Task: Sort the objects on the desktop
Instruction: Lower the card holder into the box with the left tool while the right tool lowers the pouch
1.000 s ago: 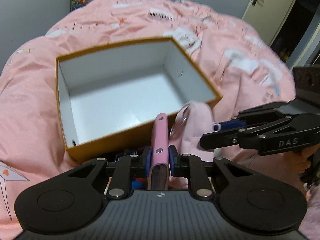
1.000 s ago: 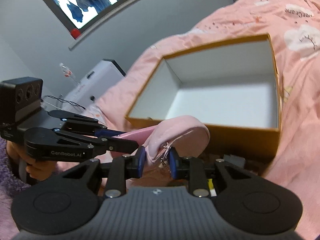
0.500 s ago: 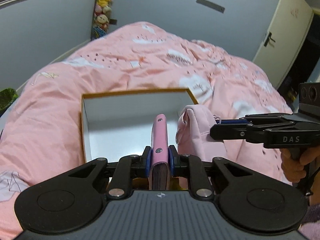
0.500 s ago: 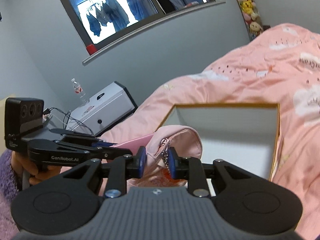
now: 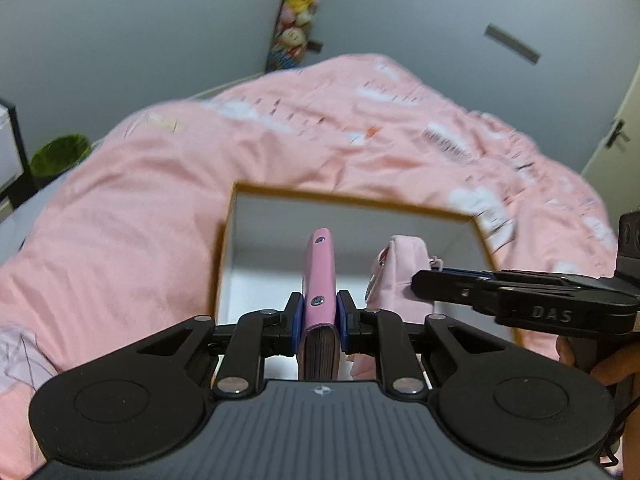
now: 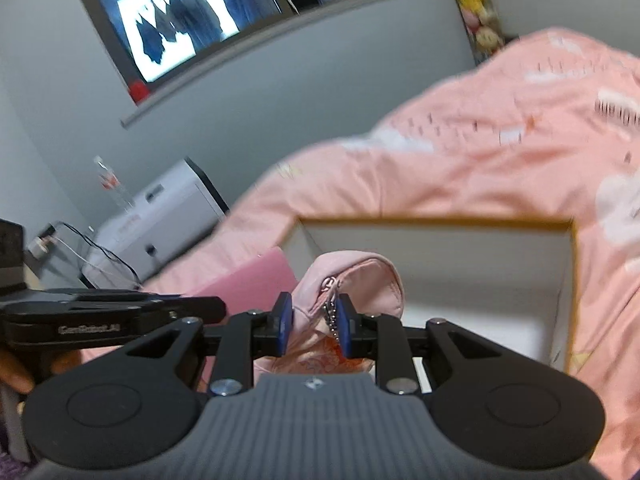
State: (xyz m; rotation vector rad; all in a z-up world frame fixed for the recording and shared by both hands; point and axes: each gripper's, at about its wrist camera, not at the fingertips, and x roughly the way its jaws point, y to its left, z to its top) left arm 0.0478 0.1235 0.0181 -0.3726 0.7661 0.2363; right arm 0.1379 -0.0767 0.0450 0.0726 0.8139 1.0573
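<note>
While I'm watching both wrist feeds, the left gripper (image 5: 318,316) is squeezing tight on a slim pink wallet (image 5: 319,276), blue pads pressing on both flat sides, with the wallet's dark spine end facing the camera and the rest sticking out forward over the box. Over on the other feed the right gripper (image 6: 311,326) is clamping down on a soft pink pouch (image 6: 356,280), a bunch of the fabric getting pinched between its pads and a little metal chain (image 6: 331,318) dangling right by the right pad.

From the left camera the pouch (image 5: 394,276) is hanging just beside the wallet, to its right, and the right gripper is reaching in from that side with a hand (image 5: 600,364) wrapping around its handle. Both things are hovering above the open end of the box (image 5: 228,264), an orange-edged cardboard one with a white inside, which is sitting on the pink bedspread (image 5: 160,208).

Further back it's getting blurry: bedspread with white cloud prints, grey walls, a column of plush toys (image 5: 298,12) in the corner, and on the right feed a white appliance (image 6: 160,216) under a window (image 6: 224,8).
</note>
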